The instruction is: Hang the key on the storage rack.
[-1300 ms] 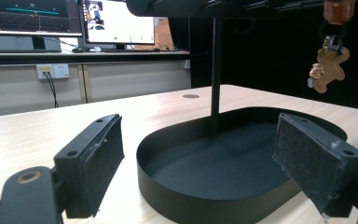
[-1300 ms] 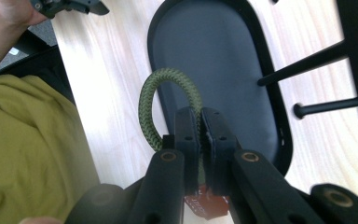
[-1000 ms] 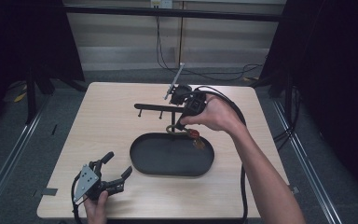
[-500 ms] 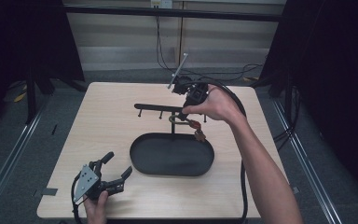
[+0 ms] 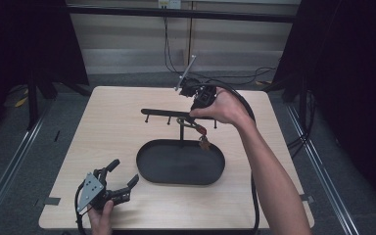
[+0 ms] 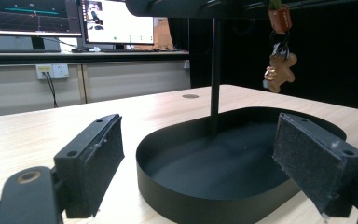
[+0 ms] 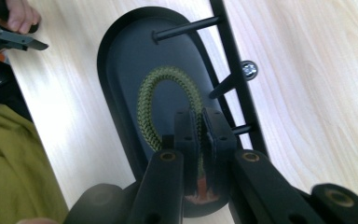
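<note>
Overhead, the right gripper has its fingers pinching the green cord loop above the black tray. Left gripper rests on the desk, fingers spread.

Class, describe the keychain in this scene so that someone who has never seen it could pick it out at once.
Start at the black oval tray in the middle of the wooden table, from which a post carries a black bar with pegs. At the bar's right end, the right hand-held gripper pinches a keychain by its green cord loop. Its small brown gingerbread-figure charm dangling over the tray sets it apart.
</note>
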Demonstrator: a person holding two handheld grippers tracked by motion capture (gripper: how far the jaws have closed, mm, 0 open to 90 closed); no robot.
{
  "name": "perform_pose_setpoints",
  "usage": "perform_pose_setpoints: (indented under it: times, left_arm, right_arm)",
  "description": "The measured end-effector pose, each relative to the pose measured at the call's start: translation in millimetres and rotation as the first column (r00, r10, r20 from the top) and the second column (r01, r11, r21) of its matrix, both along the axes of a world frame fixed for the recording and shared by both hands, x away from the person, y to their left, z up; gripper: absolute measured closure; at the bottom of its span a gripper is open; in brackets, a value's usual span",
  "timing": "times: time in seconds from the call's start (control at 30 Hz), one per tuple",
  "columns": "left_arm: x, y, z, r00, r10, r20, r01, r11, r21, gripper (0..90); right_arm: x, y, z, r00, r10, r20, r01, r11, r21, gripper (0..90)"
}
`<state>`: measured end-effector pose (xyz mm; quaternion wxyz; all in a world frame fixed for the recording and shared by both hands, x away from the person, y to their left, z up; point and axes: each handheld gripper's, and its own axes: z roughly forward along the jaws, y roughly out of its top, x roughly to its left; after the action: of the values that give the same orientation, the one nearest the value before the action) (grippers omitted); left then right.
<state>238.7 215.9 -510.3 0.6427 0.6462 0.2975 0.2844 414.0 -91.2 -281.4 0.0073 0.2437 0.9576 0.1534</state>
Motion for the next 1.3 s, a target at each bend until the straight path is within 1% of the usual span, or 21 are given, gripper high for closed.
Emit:
perform_pose_setpoints:
  times: [0.2,0.43,0.5,0.53,0.6,0.7,0.73,0.8,0.93,1.03,1.07,1.17,1.2,1.23,1.27,1.3]
  left_arm:
    - [0.0,0.3,0.1,1.0,0.001,0.001,-0.001,1.0,0.005,15.6]
    - [0.0,0.2,0.0,1.0,0.002,0.001,-0.002,1.0,0.003,15.7]
    - [0.0,0.2,0.0,1.0,0.0,0.0,0.0,1.0,0.003,15.7]
    - [0.2,0.7,0.1,1.0,-0.001,0.002,0.001,0.9999,0.01,15.7]
    - [0.2,0.7,0.1,1.0,-0.001,0.003,0.001,0.9999,0.01,15.7]
    - [0.2,0.6,0.1,1.0,-0.001,0.002,0.001,1.0,0.01,15.7]
    - [0.0,0.0,0.0,1.0,0.0,0.0,0.0,1.0,0.001,15.7]
    - [0.1,0.2,0.0,1.0,-0.001,0.001,0.001,1.0,0.003,15.6]
    - [0.1,0.2,0.1,1.0,-0.001,0.001,0.001,1.0,0.005,15.7]
    - [0.1,0.2,0.0,1.0,-0.002,0.002,0.002,1.0,0.003,15.7]
    - [0.1,0.2,0.0,1.0,-0.002,0.002,0.002,1.0,0.003,15.7]
    - [0.2,0.4,0.1,1.0,-0.002,0.003,0.002,1.0,0.005,15.7]
    - [0.2,0.4,0.1,1.0,-0.002,0.002,0.002,1.0,0.005,15.7]
    - [0.2,0.9,0.2,1.0,-0.004,0.003,0.004,0.9999,0.014,15.7]
    - [0.3,0.9,0.1,1.0,-0.003,0.004,0.003,0.9999,0.014,15.7]
    - [0.3,0.8,0.0,1.0,-0.003,0.004,0.003,0.9999,0.012,15.7]
  right_arm:
    - [2.2,-5.4,-0.9,1.0,-0.008,0.0,0.008,1.0,0.025,84.2]
    - [3.7,-7.2,-1.8,0.9998,-0.019,-0.005,0.019,0.999,0.034,82.1]
    - [3.9,-6.7,-2.8,0.9996,-0.027,-0.008,0.027,0.999,0.03,79.9]
    - [4.5,-7.4,-3.0,0.9996,-0.027,-0.008,0.027,0.999,0.031,80.1]
    - [4.4,-8.0,-3.1,0.9995,-0.033,0.001,0.033,0.999,0.029,80.4]
    - [4.4,-9.4,-3.2,0.9991,-0.042,0.006,0.042,0.999,0.027,77.7]
    - [4.5,-9.9,-3.2,0.9989,-0.047,0.004,0.047,0.999,0.026,77.8]
    - [5.1,-11.7,-3.2,0.9982,-0.059,0.008,0.059,0.998,0.021,78.5]
    - [5.1,-12.3,-3.6,0.9987,-0.05,0.007,0.05,0.999,0.022,79.7]
    - [3.2,-13.8,-0.9,0.9982,-0.06,0.005,0.06,0.997,0.039,78.2]
    - [2.2,-15.0,-0.2,0.9985,-0.055,0.0,0.055,0.997,0.046,77.9]
    - [-3.2,-20.2,-0.1,0.9983,-0.058,-0.011,0.058,0.996,0.074,76.2]
    - [-5.6,-22.2,-0.7,0.9977,-0.064,-0.022,0.065,0.995,0.08,75.0]
    - [-7.9,-24.8,-1.8,0.9977,-0.062,-0.028,0.064,0.994,0.089,74.8]
    - [-9.7,-26.9,-2.0,0.9978,-0.061,-0.025,0.063,0.994,0.092,74.4]
    - [-13.7,-30.3,-2.2,0.997,-0.073,-0.028,0.075,0.992,0.105,73.8]
